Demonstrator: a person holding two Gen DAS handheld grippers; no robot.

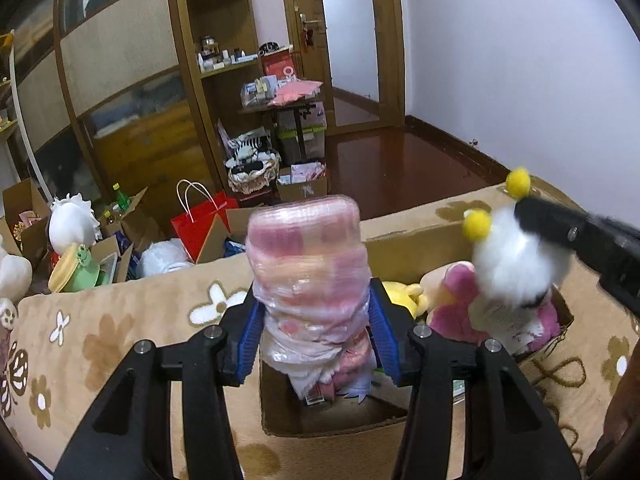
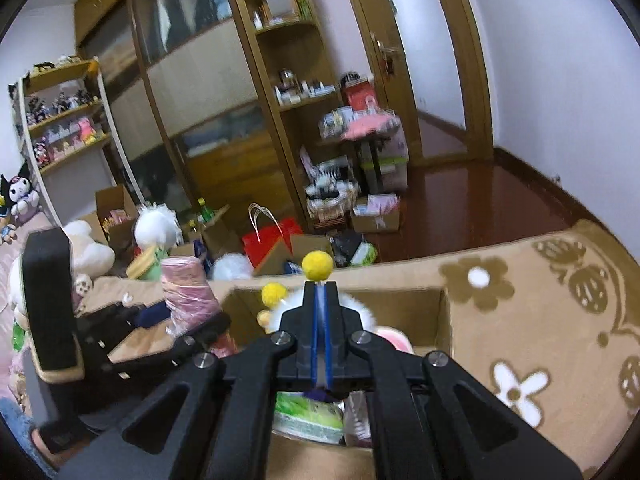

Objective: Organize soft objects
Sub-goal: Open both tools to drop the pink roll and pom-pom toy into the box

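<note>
My left gripper is shut on a pink soft roll wrapped in clear plastic and holds it upright above an open cardboard box. The roll also shows in the right wrist view. My right gripper is shut on a white fluffy plush with yellow pom-poms and holds it over the same box. One pom-pom sticks out past the fingertips. Inside the box lie a pink plush and a yellow plush.
The box sits on a tan flower-patterned cover. Beyond its far edge stand a red paper bag, open cartons, white plush toys and a green frog item. A wooden cabinet and a doorway stand behind.
</note>
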